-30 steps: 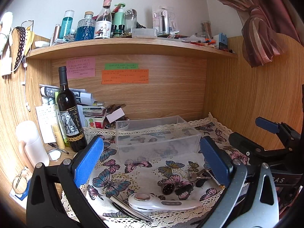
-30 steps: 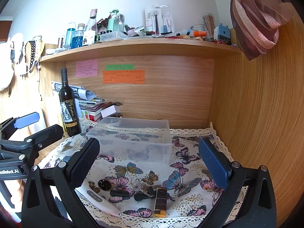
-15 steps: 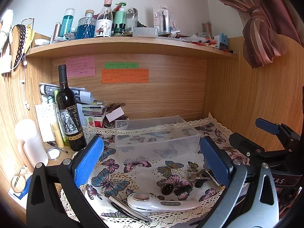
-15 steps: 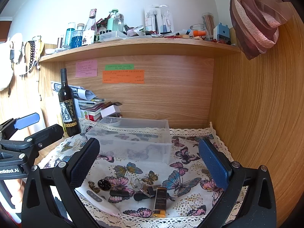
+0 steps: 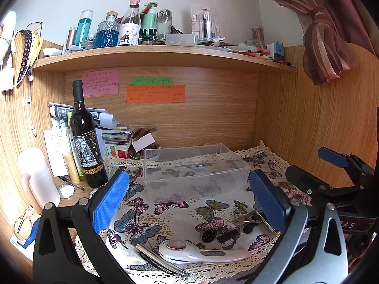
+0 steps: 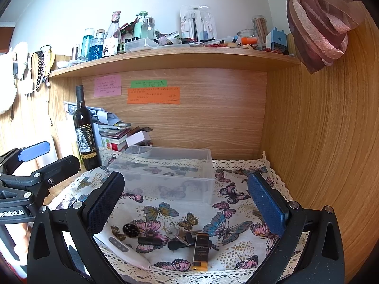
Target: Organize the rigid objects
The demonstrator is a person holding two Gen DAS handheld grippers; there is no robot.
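A clear plastic box (image 5: 194, 168) (image 6: 165, 172) stands empty on the butterfly cloth. In front of it lie a white handheld device (image 5: 201, 252) (image 6: 123, 250), a metal pen-like rod (image 5: 158, 260), a round dark disc (image 5: 209, 233) (image 6: 131, 230), a small black stick (image 5: 228, 235) (image 6: 149, 240), a bunch of keys (image 5: 245, 220) (image 6: 180, 236) and a black-and-yellow lighter (image 6: 200, 250). My left gripper (image 5: 189, 196) is open and empty above these items. My right gripper (image 6: 187, 198) is open and empty too.
A dark wine bottle (image 5: 86, 142) (image 6: 85, 132) stands left of the box beside stacked books and papers (image 5: 113, 137). A white bottle (image 5: 38, 175) and a small mirror (image 5: 66, 190) sit at far left. Wooden walls close the back and right; a cluttered shelf (image 5: 163, 56) hangs overhead.
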